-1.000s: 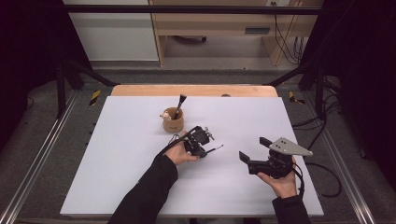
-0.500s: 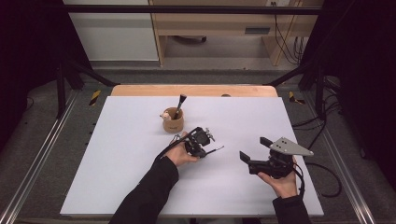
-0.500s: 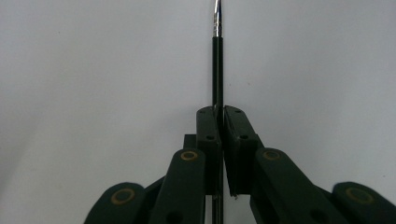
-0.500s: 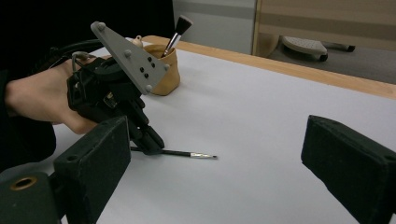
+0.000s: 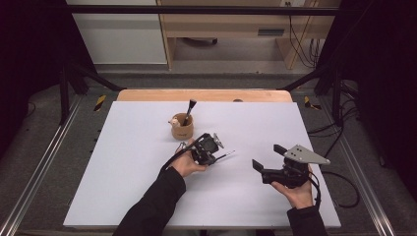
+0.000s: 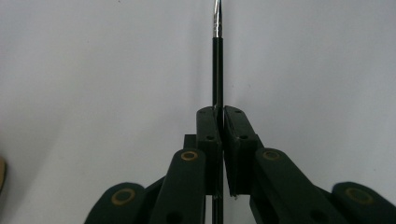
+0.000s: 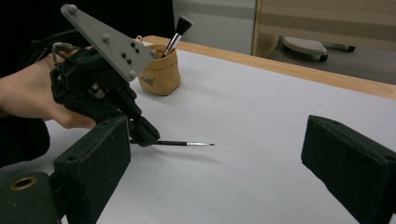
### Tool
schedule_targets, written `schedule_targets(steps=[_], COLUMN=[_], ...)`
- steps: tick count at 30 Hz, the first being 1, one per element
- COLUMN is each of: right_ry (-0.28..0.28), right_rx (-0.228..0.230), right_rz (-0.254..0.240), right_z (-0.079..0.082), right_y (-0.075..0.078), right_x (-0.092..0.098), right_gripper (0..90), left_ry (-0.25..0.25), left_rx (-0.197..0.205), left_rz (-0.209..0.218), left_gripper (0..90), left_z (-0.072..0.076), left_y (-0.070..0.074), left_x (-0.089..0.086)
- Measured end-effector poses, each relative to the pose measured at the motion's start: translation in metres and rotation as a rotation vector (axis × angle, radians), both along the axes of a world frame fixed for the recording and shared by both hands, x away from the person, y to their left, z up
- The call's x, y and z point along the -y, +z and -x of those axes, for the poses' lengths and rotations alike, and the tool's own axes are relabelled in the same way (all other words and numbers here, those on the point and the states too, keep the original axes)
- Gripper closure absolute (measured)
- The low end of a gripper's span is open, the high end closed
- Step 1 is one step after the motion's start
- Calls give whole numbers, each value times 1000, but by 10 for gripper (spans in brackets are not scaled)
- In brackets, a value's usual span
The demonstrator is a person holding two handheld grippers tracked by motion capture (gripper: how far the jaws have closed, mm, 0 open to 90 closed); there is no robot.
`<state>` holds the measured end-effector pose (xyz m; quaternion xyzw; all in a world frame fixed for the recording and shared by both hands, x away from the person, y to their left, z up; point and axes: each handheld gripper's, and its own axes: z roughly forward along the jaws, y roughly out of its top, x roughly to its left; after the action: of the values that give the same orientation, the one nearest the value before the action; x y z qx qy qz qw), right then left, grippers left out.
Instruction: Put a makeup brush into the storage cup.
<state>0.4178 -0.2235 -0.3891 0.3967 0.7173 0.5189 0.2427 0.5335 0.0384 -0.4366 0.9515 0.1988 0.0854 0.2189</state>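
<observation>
The left gripper [image 6: 219,114] has its jaws clamped on a thin brush [image 6: 217,70], held low over the white table [image 5: 128,162], tip pointing away from the cup [image 5: 182,129]. The brush looks light, stiff and slick, likely to swivel, so a mid-handle grip suits it. The right gripper [image 7: 215,172] stands wide open, holding nothing.

Table [image 5: 123,162] evenly lit from above, surroundings dark, pics slightly soft.
</observation>
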Motion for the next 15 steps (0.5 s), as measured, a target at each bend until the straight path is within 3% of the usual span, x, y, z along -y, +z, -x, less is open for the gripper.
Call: schedule_targets(steps=[15], right_ry=[4], right_rx=[-10], right_rz=[-21], right_z=[0], right_y=[0], right_x=[-2], right_gripper=[86], left_ry=[76], left_rx=[58], left_rz=[119], left_gripper=[854], left_z=[24], left_y=[15], left_x=[-30])
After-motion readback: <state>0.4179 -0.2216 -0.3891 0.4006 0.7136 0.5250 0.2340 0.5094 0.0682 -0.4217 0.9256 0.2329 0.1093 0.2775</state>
